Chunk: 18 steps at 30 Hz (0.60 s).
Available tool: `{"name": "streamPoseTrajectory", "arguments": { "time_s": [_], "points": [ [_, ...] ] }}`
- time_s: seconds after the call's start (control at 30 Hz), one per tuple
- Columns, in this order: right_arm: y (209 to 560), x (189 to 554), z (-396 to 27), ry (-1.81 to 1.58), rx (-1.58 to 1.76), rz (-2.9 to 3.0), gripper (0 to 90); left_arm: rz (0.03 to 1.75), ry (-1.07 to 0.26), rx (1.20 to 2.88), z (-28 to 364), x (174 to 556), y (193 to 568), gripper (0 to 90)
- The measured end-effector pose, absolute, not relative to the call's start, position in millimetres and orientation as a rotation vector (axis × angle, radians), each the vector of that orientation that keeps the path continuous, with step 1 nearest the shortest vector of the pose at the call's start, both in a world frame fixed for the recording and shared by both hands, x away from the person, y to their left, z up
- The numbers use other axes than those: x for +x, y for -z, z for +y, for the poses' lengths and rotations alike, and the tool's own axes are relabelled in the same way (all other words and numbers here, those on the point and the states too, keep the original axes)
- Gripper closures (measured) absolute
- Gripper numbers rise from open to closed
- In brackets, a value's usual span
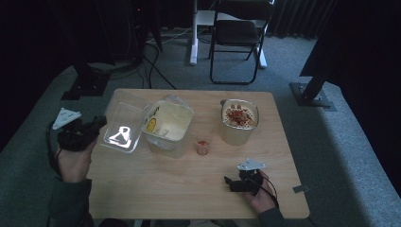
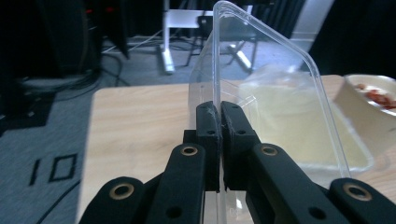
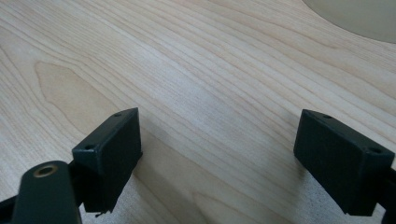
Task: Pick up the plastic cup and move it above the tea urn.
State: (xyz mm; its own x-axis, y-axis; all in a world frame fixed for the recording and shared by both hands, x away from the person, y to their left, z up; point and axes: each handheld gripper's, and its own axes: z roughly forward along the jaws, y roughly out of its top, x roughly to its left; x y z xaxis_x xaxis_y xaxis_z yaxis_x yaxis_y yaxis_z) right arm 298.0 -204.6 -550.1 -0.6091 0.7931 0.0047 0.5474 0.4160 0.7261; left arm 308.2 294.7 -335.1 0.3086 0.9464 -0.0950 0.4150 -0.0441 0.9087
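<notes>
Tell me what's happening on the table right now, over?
Left gripper shut on clear lid, lifted beside open tub. Right gripper open, resting on table. Nothing blocking.

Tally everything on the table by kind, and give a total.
Clear lid, pinched in the left claw: 1
Square clear tub with pale filling: 1
Round container with red topping: 1
Small cup: 1
Total: 4

Wooden table [image 1: 189, 184] bears two tubs [image 1: 168, 127], small cup [image 1: 203, 146].
</notes>
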Motion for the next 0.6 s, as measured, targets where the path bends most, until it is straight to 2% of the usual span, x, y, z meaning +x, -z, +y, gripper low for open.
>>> {"name": "streamPoseTrajectory", "arguments": {
  "time_s": [0.33, 0.47, 0.5, 0.6],
  "points": [
    [550.3, 298.1, -204.6, -1.01, 1.152, 2.335, 14.5, 1.176, -0.531, 1.72, 241.9, 353.0, 335.2, 87.2],
    [550.3, 298.1, -204.5, -1.011, 1.152, 2.334, 14.5, 1.176, -0.489, 1.732, 232.9, 359.5, 335.7, 86.7],
    [550.3, 298.1, -204.5, -1.011, 1.152, 2.334, 14.5, 1.165, -0.472, 1.728, 232.7, 359.4, 335.3, 85.7],
    [550.3, 298.1, -204.6, -1.01, 1.151, 2.334, 14.5, 1.149, -0.452, 1.711, 234.2, 359.5, 333.1, 70.3]
  ]
}}
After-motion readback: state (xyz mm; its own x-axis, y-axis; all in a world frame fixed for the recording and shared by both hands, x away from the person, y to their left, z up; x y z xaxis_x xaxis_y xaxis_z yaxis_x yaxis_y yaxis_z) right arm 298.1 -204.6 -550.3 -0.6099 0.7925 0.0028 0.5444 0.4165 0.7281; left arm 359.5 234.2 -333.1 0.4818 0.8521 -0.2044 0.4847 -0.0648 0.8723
